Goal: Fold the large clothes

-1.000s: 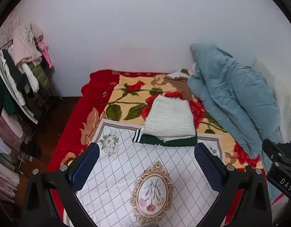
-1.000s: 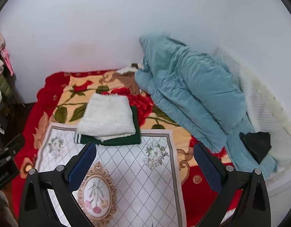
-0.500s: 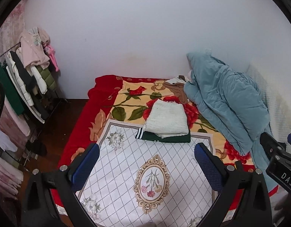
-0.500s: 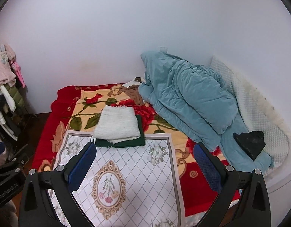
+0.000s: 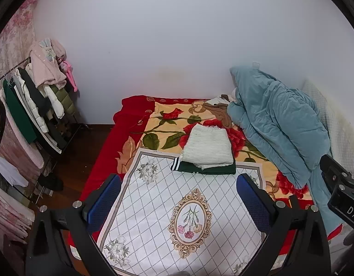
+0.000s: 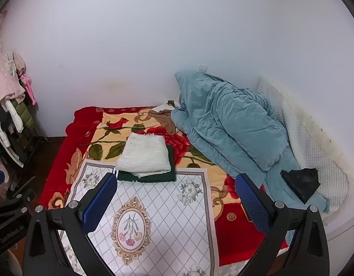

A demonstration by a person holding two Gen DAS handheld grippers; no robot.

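Note:
A folded white knit garment (image 5: 208, 147) lies on a folded dark green garment (image 5: 206, 169) at the far edge of a white diamond-pattern mat (image 5: 177, 209) on the bed. The stack also shows in the right wrist view: white (image 6: 144, 155) on green (image 6: 151, 176), on the mat (image 6: 167, 209). My left gripper (image 5: 178, 197) is open and empty, held back above the mat's near part. My right gripper (image 6: 177, 197) is open and empty, also back from the stack.
A red floral blanket (image 5: 167, 124) covers the bed. A bunched blue duvet (image 5: 275, 124) lies on the right, with a black item (image 6: 302, 182) beside it. A rack of hanging clothes (image 5: 36, 96) stands at the left. White walls are behind.
Both grippers have pulled back and up from the folded stack, so more of the bed, mat and room shows. Both stay open. The stack has not moved.

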